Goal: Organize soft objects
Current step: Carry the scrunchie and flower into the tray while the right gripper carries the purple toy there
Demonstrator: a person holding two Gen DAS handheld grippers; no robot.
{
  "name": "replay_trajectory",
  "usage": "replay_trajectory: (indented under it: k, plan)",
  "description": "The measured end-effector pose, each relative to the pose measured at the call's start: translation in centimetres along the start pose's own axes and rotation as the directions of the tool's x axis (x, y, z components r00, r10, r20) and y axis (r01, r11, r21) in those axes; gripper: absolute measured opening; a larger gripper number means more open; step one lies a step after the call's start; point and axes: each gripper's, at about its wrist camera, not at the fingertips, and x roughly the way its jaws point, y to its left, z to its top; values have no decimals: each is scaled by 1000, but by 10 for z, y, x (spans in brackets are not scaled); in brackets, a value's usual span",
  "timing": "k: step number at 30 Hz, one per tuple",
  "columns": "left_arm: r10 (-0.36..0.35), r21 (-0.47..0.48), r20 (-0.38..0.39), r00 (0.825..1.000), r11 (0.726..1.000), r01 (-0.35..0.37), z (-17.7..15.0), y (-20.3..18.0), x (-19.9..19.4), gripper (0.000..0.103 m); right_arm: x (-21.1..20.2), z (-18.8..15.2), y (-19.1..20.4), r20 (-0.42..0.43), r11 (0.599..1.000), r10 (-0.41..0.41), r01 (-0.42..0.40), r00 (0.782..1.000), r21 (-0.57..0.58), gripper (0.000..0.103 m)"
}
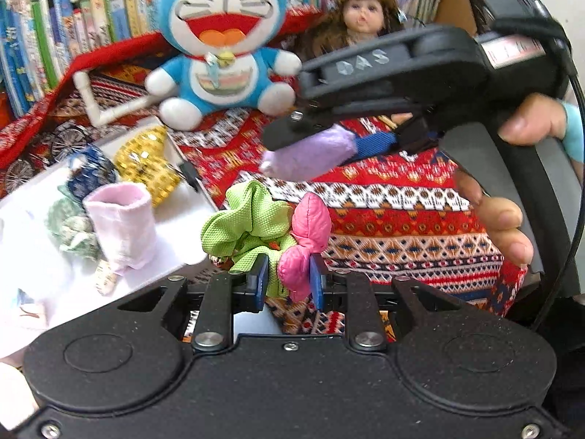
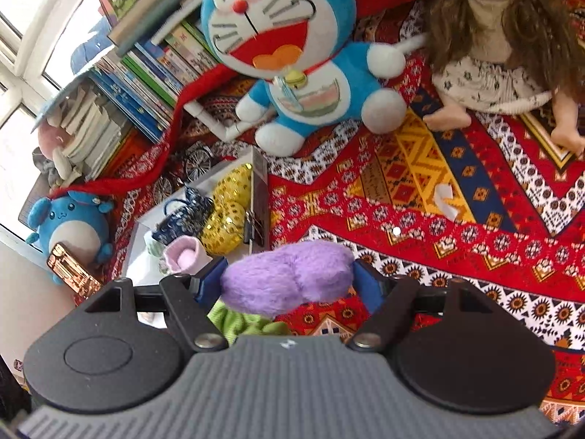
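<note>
both grippers clamp scrunchies: left (image 1: 287, 280) pink (image 1: 305, 237), right (image 2: 289, 280) purple (image 2: 289, 274).

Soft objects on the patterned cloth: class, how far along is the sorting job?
Done: the white box already holds a gold pouch, a navy item and a pink sock. In hand: the left gripper grips green and pink scrunchies; the right gripper grips a purple plush piece. Left: boxing these.
</note>
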Motion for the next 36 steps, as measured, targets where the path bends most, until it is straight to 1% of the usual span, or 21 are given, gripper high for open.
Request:
replay_trajectory:
  k: [6,11,14,17,20,24,30,32,36]
  plan:
    - [28,-58,58,998,998,-25,9,32,-31,22,-9,3,13,29,1000,6,-5,1000,-23,75]
    - [102,-119,97,990,989,-90,13,72,-57,22,-6,4,31,37,999,18,-16,999,-47,75]
    - [137,-168,109,984,979,-118,12,98,-70,22,-2,3,45,42,997,27,-24,999,-69,75]
    - [178,-210,112,978,966,-152,9,123,-80,22,6,1,61,28,994,36,-33,999,-101,75]
    - [201,-254,100,975,952,-170,6,147,-83,22,18,-5,79,-4,988,33,-33,999,-148,75]
    - [224,-313,72,972,930,-191,-1,179,-82,22,35,-15,101,-41,974,-1,-9,999,-228,75]
    - [228,-391,28,973,899,-199,-16,217,-75,22,60,-30,120,-84,951,-54,25,995,-309,75]
    - [241,-411,28,970,888,-208,-18,226,-73,22,67,-33,125,-89,943,-72,39,993,-330,75]
    - [250,-449,59,966,871,-198,-14,244,-70,22,80,-35,130,-103,934,-99,56,990,-354,76]
